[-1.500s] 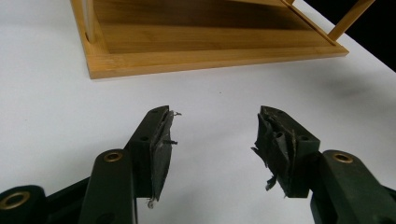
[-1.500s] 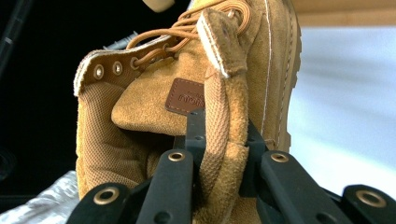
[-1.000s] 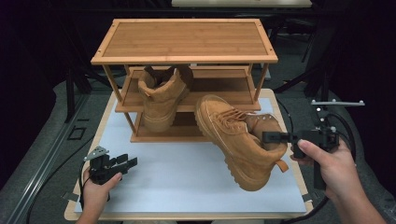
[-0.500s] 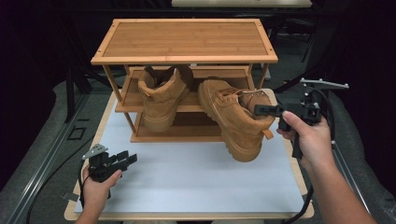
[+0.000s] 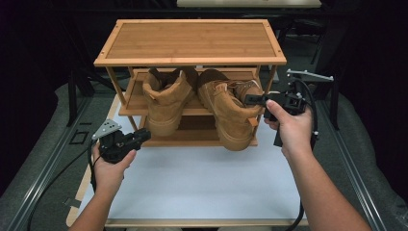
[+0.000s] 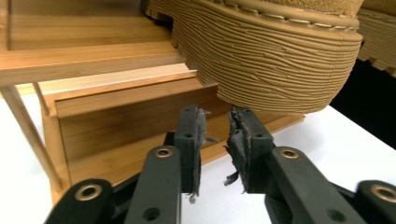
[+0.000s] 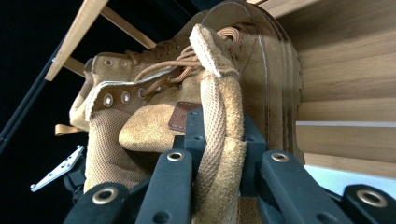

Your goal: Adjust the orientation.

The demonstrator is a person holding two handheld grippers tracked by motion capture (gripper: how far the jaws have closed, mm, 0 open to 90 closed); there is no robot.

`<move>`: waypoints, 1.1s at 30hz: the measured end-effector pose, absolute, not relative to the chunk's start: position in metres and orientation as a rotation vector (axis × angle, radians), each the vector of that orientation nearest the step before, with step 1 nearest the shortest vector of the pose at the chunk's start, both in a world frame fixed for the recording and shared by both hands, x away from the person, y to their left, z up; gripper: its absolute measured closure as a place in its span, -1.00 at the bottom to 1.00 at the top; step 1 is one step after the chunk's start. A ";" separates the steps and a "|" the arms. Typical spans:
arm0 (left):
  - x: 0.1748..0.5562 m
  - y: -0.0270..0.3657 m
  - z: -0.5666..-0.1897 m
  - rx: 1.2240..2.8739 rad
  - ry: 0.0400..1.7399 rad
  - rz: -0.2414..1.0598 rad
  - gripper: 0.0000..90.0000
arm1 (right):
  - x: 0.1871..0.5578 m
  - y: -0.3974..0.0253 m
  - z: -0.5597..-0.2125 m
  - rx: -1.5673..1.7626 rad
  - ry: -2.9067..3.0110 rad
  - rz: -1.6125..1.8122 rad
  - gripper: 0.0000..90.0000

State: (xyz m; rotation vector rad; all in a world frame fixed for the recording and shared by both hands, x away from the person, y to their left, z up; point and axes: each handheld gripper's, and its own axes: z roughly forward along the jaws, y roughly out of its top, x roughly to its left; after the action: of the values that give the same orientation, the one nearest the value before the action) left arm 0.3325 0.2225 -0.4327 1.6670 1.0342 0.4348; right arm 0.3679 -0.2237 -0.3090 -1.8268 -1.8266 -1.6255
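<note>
A tan boot stands on the middle shelf of a bamboo shoe rack; its ridged sole juts out over the shelf edge. A second tan boot hangs tilted, toe down, in front of that shelf beside the first. My right gripper is shut on its heel collar and pull loop. My left gripper hovers low by the rack's bottom shelf, under the first boot. Its worn pads stand a little apart with nothing between them.
The rack stands at the back of a white mat on a wooden board. Its top shelf is bare. Black cables trail from both grippers. A dark floor with rails lies on either side.
My right gripper has carried the second boot up and leftward from the mat to the middle shelf. The left gripper has edged forward toward the rack.
</note>
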 end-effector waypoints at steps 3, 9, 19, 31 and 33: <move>0.335 0.222 -0.434 1.654 1.035 0.398 0.72 | 0.371 -0.221 -0.311 -1.843 -1.811 -1.624 0.75; 0.338 0.206 -0.431 1.700 1.000 0.360 0.76 | 0.377 -0.222 -0.313 -1.876 -1.761 -1.651 0.75; 0.342 0.182 -0.433 1.714 0.979 0.321 0.73 | 0.383 -0.215 -0.311 -1.947 -1.675 -1.732 0.74; 0.339 0.185 -0.433 1.712 0.971 0.342 0.66 | 0.391 -0.232 -0.313 -2.027 -1.582 -1.779 0.75; 0.339 0.185 -0.434 1.711 0.970 0.343 0.66 | 0.394 -0.233 -0.313 -2.042 -1.565 -1.783 0.75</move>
State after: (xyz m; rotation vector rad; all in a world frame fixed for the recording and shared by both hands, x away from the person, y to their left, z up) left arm 0.3388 0.1849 -0.4338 1.7113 0.9704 0.3428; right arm 0.3935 -0.2333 -0.3134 -2.0422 -1.5649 -1.7829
